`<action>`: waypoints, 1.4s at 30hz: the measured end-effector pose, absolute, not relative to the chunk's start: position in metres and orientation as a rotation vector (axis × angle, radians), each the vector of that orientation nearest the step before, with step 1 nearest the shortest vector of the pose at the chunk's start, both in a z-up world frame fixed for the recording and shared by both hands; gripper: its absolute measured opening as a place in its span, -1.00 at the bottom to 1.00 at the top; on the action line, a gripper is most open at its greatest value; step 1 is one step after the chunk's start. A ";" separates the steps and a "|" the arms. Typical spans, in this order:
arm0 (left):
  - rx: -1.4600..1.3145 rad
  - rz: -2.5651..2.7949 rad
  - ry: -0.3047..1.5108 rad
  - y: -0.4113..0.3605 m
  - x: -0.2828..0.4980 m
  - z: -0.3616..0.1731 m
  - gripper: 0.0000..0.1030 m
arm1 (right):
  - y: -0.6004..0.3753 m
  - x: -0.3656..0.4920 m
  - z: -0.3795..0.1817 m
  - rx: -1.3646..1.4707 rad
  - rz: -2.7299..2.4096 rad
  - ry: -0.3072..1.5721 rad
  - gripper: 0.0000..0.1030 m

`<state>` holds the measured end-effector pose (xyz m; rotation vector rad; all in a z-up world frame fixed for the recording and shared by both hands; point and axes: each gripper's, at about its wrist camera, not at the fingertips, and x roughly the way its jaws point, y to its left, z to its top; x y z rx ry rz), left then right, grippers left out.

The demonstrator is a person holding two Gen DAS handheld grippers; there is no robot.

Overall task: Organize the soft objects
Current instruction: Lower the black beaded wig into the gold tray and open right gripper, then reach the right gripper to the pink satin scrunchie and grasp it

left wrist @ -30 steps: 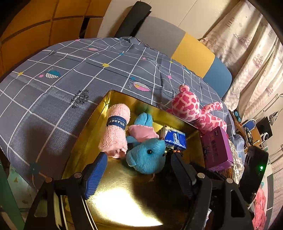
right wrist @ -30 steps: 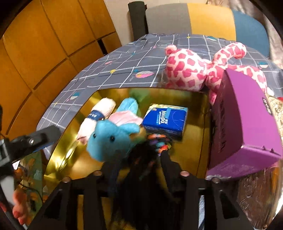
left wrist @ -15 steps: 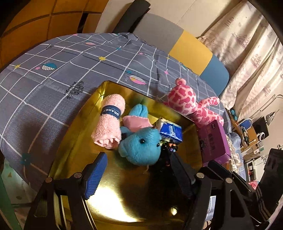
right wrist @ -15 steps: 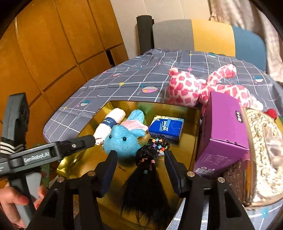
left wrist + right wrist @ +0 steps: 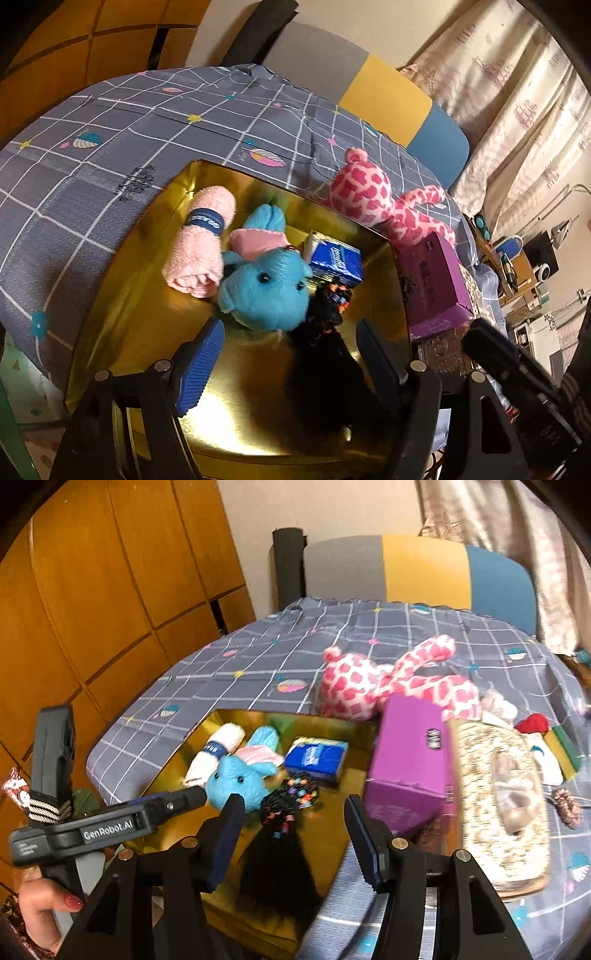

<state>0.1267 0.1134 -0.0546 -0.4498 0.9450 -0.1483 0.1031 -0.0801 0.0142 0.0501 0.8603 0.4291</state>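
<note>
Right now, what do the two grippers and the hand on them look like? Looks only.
Both grippers, left gripper and right gripper, have black angular frames with silver screw heads and blue ribbed pads. The left one's black body is printed GenRobot.AI in white, with a grey handle. The hand on it has red-painted nails.

I am looking into a home, a lived-in bedroom or living room. A grey checked cloth with small leaf prints covers the worktop, patterned curtains hang at the right, and wooden cabinet doors fill the left wall. A grey, yellow and blue upholstered chair stands behind.
</note>
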 end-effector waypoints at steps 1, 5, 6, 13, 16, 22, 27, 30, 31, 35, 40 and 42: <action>-0.444 -0.151 0.944 0.110 0.127 -0.054 0.45 | -0.086 0.102 0.018 0.055 0.420 0.851 0.16; -0.435 -0.169 0.924 0.099 0.125 -0.050 0.45 | -0.105 0.099 0.028 0.074 0.393 0.825 0.17; -0.430 -0.174 0.918 0.096 0.125 -0.049 0.45 | -0.111 0.098 0.032 0.084 0.388 0.816 0.17; -0.410 -0.226 0.889 0.073 0.120 -0.040 0.45 | -0.151 0.093 0.048 0.122 0.332 0.770 0.17; -0.378 -0.256 0.875 0.061 0.119 -0.034 0.45 | -0.177 0.092 0.051 0.141 0.286 0.754 0.17; -0.344 -0.336 0.868 0.034 0.115 -0.026 0.45 | -0.254 0.095 0.039 0.183 0.085 0.745 0.28; -0.302 -0.394 0.879 0.007 0.112 -0.023 0.45 | -0.347 0.111 0.000 0.229 -0.129 0.844 0.28; -0.276 -0.423 0.886 -0.010 0.111 -0.022 0.45 | -0.392 0.121 -0.029 0.230 -0.200 0.922 0.28; -0.265 -0.432 0.889 -0.017 0.110 -0.021 0.45 | -0.402 0.124 -0.037 0.225 -0.209 0.943 0.28; -0.236 -0.465 0.891 -0.039 0.109 -0.017 0.45 | -0.433 0.141 -0.062 0.203 -0.204 1.005 0.28; -0.195 -0.494 0.893 -0.061 0.108 -0.011 0.45 | -0.443 0.170 -0.072 0.215 -0.162 1.009 0.34; -0.182 -0.498 0.895 -0.068 0.109 -0.010 0.45 | -0.440 0.186 -0.077 0.195 -0.128 1.025 0.39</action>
